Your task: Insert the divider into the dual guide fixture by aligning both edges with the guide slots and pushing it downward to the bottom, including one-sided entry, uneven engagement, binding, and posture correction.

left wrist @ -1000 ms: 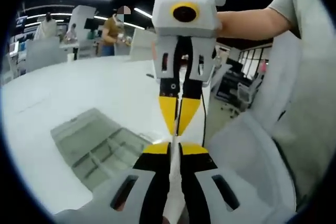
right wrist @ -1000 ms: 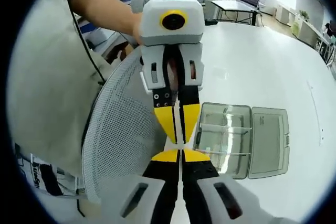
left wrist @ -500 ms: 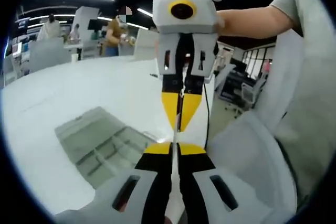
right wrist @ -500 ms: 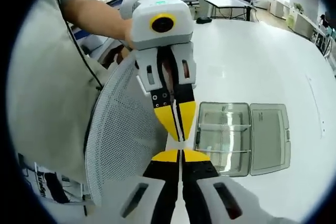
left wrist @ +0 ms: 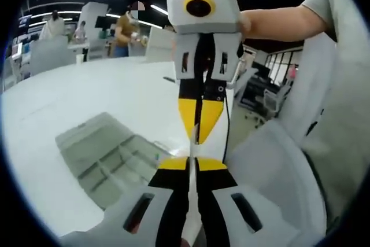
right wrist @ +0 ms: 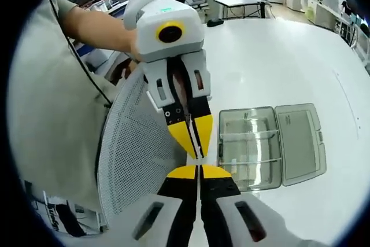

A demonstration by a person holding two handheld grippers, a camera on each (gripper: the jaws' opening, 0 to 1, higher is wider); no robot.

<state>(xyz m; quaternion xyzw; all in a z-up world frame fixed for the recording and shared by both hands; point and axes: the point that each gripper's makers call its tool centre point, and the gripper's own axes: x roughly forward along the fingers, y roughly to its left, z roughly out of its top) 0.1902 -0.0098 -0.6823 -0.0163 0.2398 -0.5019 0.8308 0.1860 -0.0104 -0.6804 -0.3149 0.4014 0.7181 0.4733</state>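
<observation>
My left gripper (left wrist: 192, 164) is shut on a thin clear divider (left wrist: 189, 198), seen edge-on as a pale strip between its jaws. The strip runs up into the yellow tips of my right gripper (left wrist: 196, 138), which faces mine tip to tip and is closed on the same strip. In the right gripper view my right gripper (right wrist: 200, 170) meets the left gripper (right wrist: 200, 153), which leans to the left. The clear guide fixture box (right wrist: 248, 148) lies on the white table with its lid (right wrist: 300, 143) open flat. That box (left wrist: 110, 157) lies left of the jaws in the left gripper view.
A mesh chair back (right wrist: 130, 160) stands close beside the grippers, at the table's (right wrist: 277, 62) edge. A person's bare arm (left wrist: 277, 24) and grey shirt (right wrist: 52, 102) are near. People stand at desks (left wrist: 52, 50) far behind.
The left gripper has leaned further to the left in the right gripper view. The right gripper sits slightly higher in the left gripper view. Both stay closed tip to tip.
</observation>
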